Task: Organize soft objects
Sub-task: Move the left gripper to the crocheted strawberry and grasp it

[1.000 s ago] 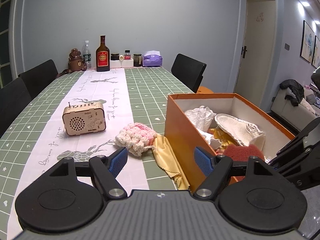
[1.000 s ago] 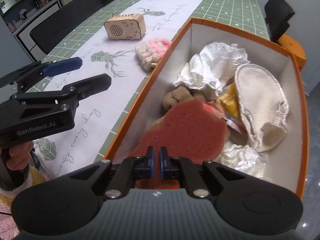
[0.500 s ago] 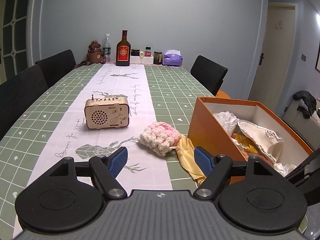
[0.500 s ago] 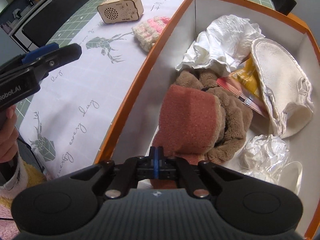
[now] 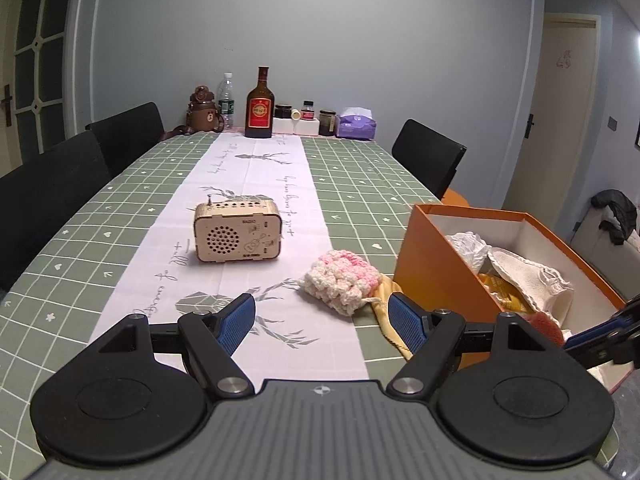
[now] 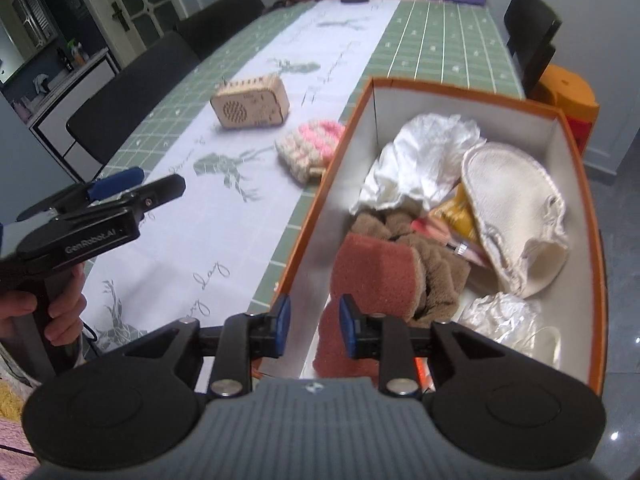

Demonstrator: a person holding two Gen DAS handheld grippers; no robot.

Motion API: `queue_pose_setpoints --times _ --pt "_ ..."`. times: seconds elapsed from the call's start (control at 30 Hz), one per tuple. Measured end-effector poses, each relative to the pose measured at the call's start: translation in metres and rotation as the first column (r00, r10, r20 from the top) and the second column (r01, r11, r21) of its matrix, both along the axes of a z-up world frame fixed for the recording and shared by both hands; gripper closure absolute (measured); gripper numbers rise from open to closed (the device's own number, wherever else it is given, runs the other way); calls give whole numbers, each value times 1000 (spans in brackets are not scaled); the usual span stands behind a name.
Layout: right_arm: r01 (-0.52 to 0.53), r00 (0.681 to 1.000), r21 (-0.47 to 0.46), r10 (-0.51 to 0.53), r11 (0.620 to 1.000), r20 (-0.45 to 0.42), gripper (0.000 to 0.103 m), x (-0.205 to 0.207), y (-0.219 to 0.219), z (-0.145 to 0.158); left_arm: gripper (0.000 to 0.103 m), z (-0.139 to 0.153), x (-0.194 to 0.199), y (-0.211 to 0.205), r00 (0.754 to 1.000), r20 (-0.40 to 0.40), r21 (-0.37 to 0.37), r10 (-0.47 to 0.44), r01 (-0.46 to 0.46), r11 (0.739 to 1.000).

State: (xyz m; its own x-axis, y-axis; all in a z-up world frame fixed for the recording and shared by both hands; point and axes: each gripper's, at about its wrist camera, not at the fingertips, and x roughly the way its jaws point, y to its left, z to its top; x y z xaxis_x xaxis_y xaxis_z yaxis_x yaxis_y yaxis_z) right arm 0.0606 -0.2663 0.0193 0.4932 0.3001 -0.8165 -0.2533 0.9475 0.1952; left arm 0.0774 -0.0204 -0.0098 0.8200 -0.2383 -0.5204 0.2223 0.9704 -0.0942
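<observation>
An orange box (image 6: pixel 460 92) stands at the table's right edge. It holds a red-brown sponge cloth (image 6: pixel 376 272), a brown plush, white cloths and a cream slipper (image 6: pixel 516 216). My right gripper (image 6: pixel 314 326) hovers over the box's near corner. Its jaws are opening, and the red-brown cloth lies loose below them with no pad pressing on it. A pink and white crocheted piece (image 5: pixel 340 280) lies on a yellow cloth (image 5: pixel 386 304) beside the box (image 5: pixel 432 248). My left gripper (image 5: pixel 322 322) is open and empty, just short of the crocheted piece.
A wooden radio (image 5: pixel 236 232) stands on the white runner behind the crocheted piece. Bottles (image 5: pixel 260 106), jars and a purple tissue pack (image 5: pixel 357 124) line the far end. Black chairs flank the table. A person's hand (image 6: pixel 60 312) holds the left gripper's handle.
My right gripper let go of the red-brown cloth, which now rests in the box, and lifted with its jaws parting. The left gripper shifted left, so the box sits further right in its view.
</observation>
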Motion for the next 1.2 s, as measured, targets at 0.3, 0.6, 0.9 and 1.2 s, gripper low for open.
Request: queue_pose_setpoints --times 0.3,0.6,0.9,1.2 --pt "-21 995 -81 29 997 98 66 -3 21 21 13 -2 17 2 997 25 168 -71 65 984" --pt "-73 985 -164 97 984 142 53 9 45 22 8 -25 66 -21 937 -11 324 -349 333 885" --pt "-73 986 -203 101 976 136 46 36 57 15 8 -67 128 -35 880 -58 228 -472 472 852" --pt "-109 975 -255 153 961 161 36 62 72 16 7 -93 161 -40 849 -79 189 -523 528 828"
